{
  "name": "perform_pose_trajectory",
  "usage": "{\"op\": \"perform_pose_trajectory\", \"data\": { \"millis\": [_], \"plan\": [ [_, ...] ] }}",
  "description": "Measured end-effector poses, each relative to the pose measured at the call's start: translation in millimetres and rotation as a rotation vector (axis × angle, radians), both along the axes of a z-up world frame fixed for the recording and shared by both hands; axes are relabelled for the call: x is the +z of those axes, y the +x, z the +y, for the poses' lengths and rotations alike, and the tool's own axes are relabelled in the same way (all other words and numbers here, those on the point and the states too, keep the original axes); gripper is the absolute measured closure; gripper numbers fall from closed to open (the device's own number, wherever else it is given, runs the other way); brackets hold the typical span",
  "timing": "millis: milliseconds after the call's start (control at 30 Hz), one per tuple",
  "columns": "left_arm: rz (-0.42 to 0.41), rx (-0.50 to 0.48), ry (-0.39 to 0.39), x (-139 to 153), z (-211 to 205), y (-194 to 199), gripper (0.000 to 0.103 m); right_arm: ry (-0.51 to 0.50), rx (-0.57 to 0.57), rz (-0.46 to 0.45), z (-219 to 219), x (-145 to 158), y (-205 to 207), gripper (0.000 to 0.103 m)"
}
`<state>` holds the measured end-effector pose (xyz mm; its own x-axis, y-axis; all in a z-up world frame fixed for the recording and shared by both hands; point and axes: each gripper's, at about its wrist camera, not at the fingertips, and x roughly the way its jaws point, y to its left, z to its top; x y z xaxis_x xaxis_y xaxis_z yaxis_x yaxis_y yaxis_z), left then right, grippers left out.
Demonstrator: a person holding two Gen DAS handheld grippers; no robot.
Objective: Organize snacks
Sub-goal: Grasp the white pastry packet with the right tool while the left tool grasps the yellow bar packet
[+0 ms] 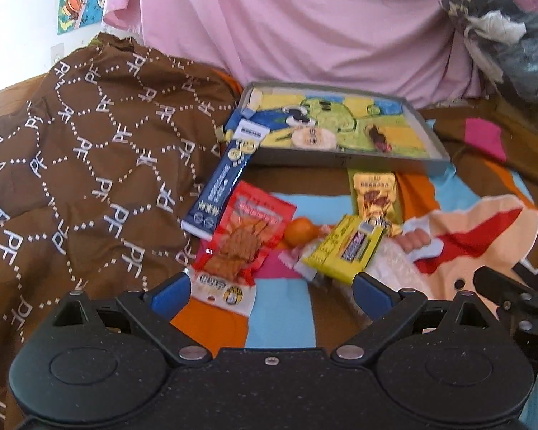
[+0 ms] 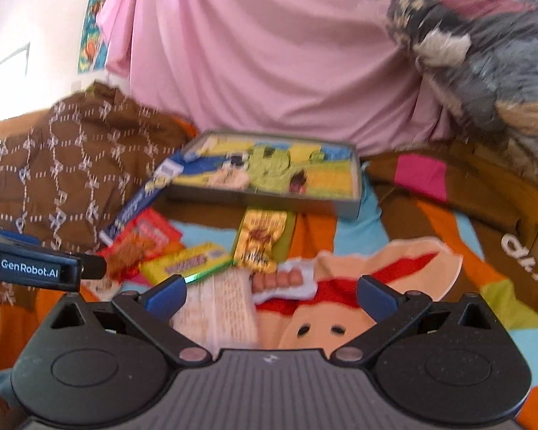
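Left gripper (image 1: 272,292) sat nearest the lens in the left wrist view, its blue-padded fingers (image 1: 172,292) spread wide apart with nothing between them, hovering above the patchwork cartoon blanket (image 1: 279,319). Brown quilt (image 1: 89,150) printed with white "PF" letters was heaped at far left. Next came a long blue box (image 1: 220,182), lying tilted with its upper end propped on the left edge of the tray. Just below it lay a red snack packet (image 1: 249,236), its lower end close to the left finger. A small orange fruit (image 1: 299,231) rested just beside the packet, touching or nearly touching it. A yellow snack box (image 1: 351,247) lay tilted right of the fruit, and a gold snack pouch (image 1: 376,197) lay behind it, between box and tray. The shallow grey tray (image 1: 344,159), lined with a green-and-yellow cartoon picture, held no snacks apart from the leaning blue box. Pink cloth (image 1: 287,25) hung behind.

Right gripper (image 2: 270,295) was likewise wide open and empty over the blanket; motion blur softened this view. A pale printed wrapper (image 2: 218,308) lay between its fingers, not gripped. The left gripper's side, marked "GenRobot.AI", showed at the left edge.
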<state>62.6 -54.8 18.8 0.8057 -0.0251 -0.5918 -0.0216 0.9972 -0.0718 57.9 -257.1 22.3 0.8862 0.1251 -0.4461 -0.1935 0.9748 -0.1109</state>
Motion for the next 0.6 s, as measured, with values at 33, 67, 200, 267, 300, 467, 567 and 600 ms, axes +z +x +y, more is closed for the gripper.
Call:
{"op": "perform_pose_trajectory", "data": {
  "millis": [33, 67, 200, 267, 300, 467, 567, 600],
  "plan": [
    [0.01, -0.003, 0.003, -2.1, -0.3, 0.0, 0.006, -0.002, 0.005, 0.018, 0.9, -3.0, 0.9, 0.0],
    [0.02, -0.005, 0.007, -4.1, -0.5, 0.3, 0.006, -0.004, 0.01, 0.032, 1.5, -5.4, 1.5, 0.0],
    [0.061, -0.02, 0.028, -12.2, -2.0, 1.1, 0.006, -0.017, 0.033, 0.087, 5.5, -14.5, 4.1, 0.0],
    [0.074, -0.028, 0.036, -14.9, -2.2, 1.3, 0.006, -0.014, 0.036, 0.118, 6.1, -18.9, 6.3, 0.0],
    [0.083, -0.033, 0.041, -16.2, -2.3, 1.5, 0.006, -0.014, 0.037, 0.133, 6.3, -21.1, 7.6, 0.0],
    [0.124, -0.049, 0.067, -22.4, -2.4, 2.6, 0.006, -0.015, 0.04, 0.184, 6.3, -29.1, 11.1, 0.0],
    [0.157, -0.053, 0.079, -26.5, -1.3, 5.1, 0.007, -0.009, 0.04, 0.201, 5.7, -31.2, 12.3, 0.0],
    [0.166, -0.054, 0.084, -27.3, -0.8, 6.8, 0.007, -0.007, 0.04, 0.204, 5.3, -31.7, 12.5, 0.0]
  ]
}}
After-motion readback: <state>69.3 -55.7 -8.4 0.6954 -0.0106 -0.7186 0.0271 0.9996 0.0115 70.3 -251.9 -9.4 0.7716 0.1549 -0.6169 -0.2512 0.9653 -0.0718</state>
